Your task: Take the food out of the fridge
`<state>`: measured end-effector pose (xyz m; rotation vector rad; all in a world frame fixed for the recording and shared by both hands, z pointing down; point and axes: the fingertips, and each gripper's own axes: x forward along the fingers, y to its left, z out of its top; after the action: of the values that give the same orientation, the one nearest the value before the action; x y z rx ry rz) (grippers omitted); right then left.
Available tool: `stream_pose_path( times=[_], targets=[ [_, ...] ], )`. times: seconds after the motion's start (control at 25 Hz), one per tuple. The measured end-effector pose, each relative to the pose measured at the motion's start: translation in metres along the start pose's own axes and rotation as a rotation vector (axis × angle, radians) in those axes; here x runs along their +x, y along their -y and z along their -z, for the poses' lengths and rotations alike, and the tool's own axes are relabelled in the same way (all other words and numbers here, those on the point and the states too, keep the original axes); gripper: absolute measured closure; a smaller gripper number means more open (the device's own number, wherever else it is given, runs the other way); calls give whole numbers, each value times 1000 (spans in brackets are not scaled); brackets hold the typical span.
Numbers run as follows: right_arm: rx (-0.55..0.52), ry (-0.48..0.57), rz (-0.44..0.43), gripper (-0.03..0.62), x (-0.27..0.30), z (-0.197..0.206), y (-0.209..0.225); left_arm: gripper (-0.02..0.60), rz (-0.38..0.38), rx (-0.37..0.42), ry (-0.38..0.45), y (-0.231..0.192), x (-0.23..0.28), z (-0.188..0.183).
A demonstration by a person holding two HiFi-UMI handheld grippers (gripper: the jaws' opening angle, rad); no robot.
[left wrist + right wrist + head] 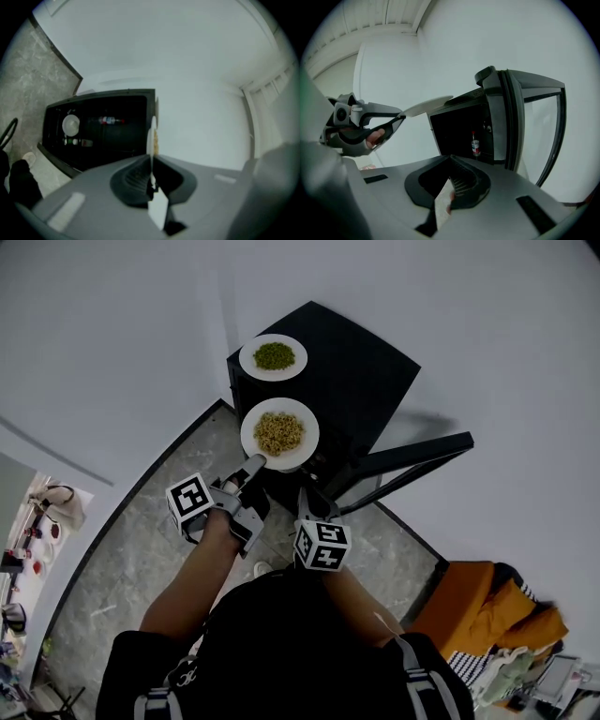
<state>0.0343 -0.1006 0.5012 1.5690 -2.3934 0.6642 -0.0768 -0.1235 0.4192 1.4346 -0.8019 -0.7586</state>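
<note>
Dressed in a black short-sleeved top (281,634) with grey shoulder straps (418,673); equipped with a grey moulded left gripper (254,465) and right gripper (302,495), each bearing a white cube (190,502) with black square markers

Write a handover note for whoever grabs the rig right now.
Left tool: shut on the rim of the plate of beige food, held level in the air at the fridge, not set down.
Right tool: shut, empty, by the open door.
Done: plate of green food sits on top of the fridge.
Left: set the held plate down, probably beside it. A bottle and a white dish are inside; check whether they come out.
</note>
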Motion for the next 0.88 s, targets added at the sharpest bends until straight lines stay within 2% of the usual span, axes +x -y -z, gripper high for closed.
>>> stream_pose_path(
  times=[0.12,0.36,0.56,0.88],
  targets=[
    [0,-6,9,598,0,2,7,569,9,14,-13,10,9,1],
    [6,-5,3,597,3,-3,11,569,-29,23,-31,17,32,6],
    [15,-20,-12,598,26,-12,35,568,-65,5,-54,16,93,4],
    [-27,5,-42,598,12,-18,7,565,-64,1,-86,27,104,9]
  ],
)
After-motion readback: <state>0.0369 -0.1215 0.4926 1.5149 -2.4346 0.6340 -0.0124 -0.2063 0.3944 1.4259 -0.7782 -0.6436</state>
